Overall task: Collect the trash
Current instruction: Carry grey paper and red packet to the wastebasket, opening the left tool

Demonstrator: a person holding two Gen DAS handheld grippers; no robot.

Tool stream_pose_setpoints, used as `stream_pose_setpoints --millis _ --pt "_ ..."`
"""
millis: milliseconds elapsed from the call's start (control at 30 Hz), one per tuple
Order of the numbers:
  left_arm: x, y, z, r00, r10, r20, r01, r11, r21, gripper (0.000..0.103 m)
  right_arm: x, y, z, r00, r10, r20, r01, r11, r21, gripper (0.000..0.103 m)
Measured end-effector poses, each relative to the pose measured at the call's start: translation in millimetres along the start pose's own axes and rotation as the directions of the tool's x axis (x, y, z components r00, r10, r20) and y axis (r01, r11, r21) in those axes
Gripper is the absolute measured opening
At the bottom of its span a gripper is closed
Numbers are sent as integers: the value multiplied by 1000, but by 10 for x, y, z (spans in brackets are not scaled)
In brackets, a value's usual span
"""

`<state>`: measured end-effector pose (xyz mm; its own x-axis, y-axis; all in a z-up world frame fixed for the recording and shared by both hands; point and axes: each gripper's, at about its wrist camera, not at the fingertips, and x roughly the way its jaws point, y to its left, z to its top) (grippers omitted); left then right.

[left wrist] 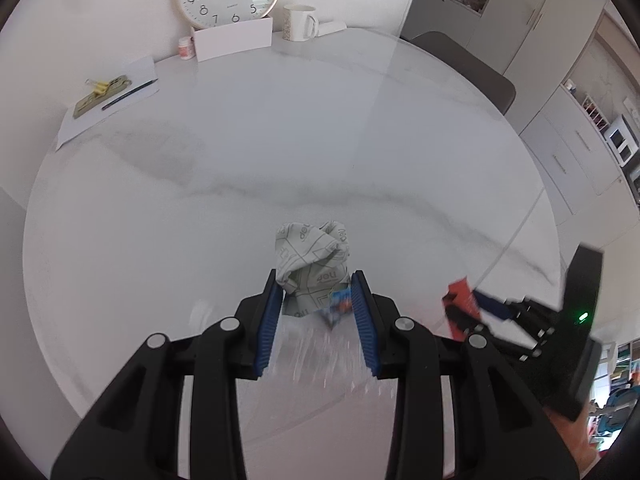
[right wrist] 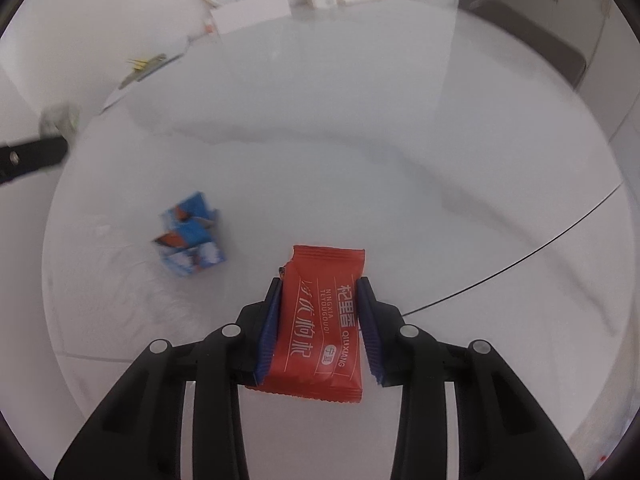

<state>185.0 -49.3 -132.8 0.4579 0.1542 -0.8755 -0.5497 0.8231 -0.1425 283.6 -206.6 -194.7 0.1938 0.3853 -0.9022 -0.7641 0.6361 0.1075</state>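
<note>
White marble tabletop spreads beneath both tongs. Left gripper clenches a crumpled grey printed paper wad; right gripper grasps a red foil snack packet. To its left lies a blue crumpled wrapper.

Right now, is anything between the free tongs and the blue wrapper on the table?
Neither tongs are free: the left tongs grip a crumpled paper, the right tongs a red packet. The blue wrapper lies unobstructed on the table.
</note>
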Motion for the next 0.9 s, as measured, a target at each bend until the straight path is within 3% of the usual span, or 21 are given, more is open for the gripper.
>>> stream_pose_setpoints --millis 367,667,900 --pt "-748 540 -1226 999 -17 -32 19 998 68 35 -942 1139 -681 994 64 88 -59 996 -60 37" --pt "-1141 1084 -2029 999 1 -40 6 986 165 35 -1197 2019 -1505 992 105 76 -104 994 -25 38" --pt "-1157 1313 -2608 994 -39 -104 66 961 268 35 -1286 2327 -1778 994 101 49 -102 995 3 37"
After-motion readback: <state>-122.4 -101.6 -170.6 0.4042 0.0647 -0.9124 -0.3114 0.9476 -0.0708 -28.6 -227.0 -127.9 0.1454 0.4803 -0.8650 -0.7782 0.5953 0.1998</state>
